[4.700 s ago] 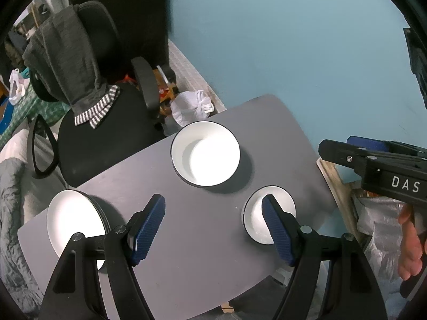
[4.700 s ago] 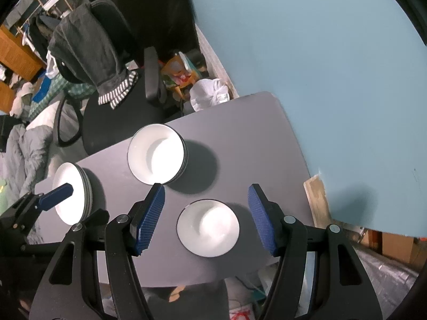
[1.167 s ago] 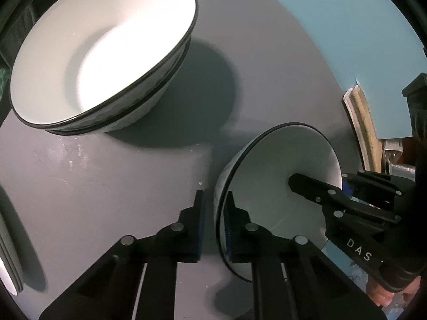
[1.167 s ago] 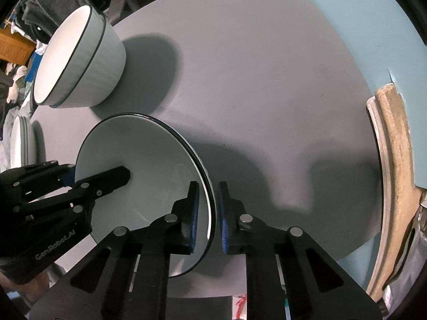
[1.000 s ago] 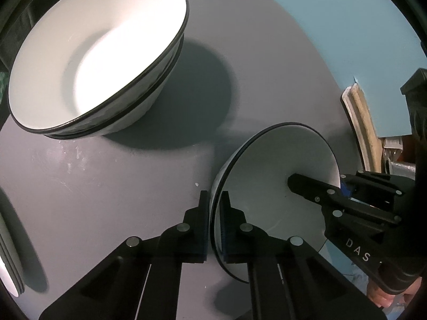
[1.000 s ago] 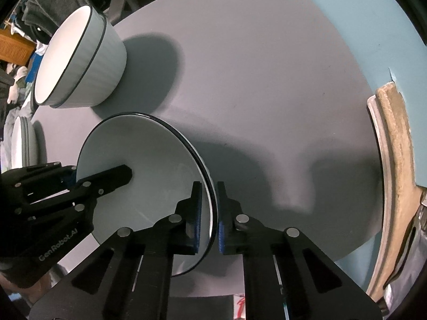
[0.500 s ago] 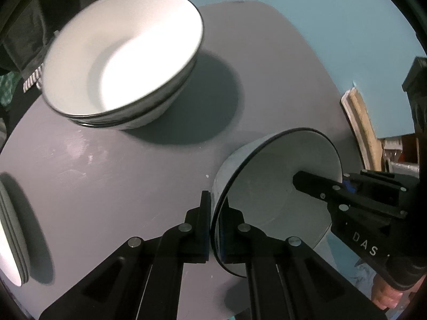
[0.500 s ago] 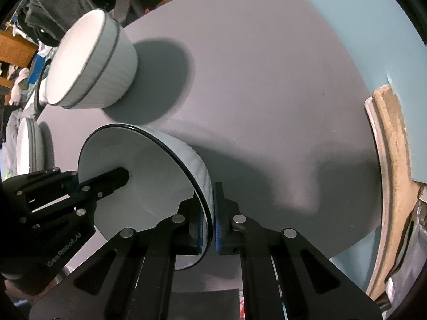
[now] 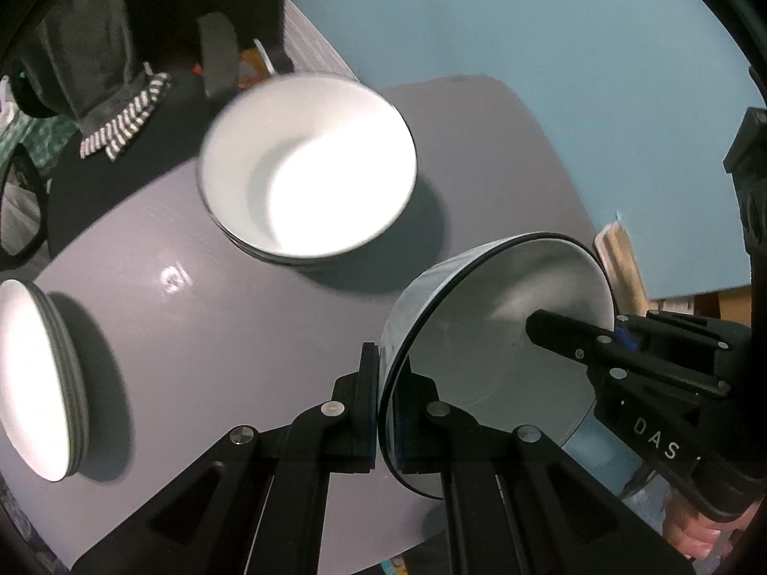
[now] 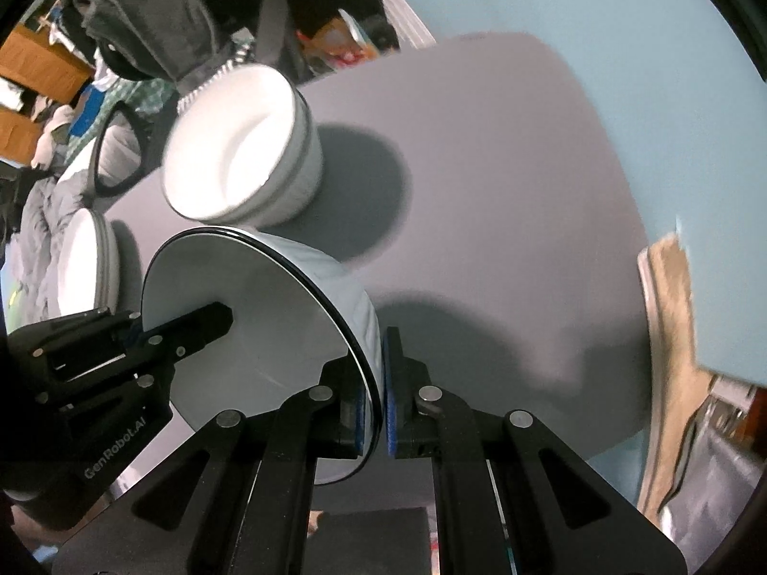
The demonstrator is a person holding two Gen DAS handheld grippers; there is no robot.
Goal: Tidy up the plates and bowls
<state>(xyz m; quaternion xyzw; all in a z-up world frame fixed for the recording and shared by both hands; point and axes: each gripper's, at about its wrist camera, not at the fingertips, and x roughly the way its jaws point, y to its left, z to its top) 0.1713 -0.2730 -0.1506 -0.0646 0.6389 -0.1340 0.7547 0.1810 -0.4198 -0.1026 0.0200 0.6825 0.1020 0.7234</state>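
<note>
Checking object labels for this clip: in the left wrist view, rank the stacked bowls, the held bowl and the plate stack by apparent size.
1. held bowl, though nearest the camera
2. stacked bowls, close behind; true order unsure
3. plate stack, seen edge-on and cut off by the frame

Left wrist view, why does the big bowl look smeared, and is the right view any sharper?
Left wrist view: the big bowl stack shows motion blur at its rim, while the held small bowl stays crisp; right wrist view: the stack is blurred and overexposed too.

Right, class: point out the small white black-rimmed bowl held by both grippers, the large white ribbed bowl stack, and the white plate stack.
Small white black-rimmed bowl (image 9: 498, 335): left wrist view, inner wall.
Large white ribbed bowl stack (image 10: 292, 177): right wrist view, outer side.
White plate stack (image 9: 29, 373): left wrist view, top face.
</note>
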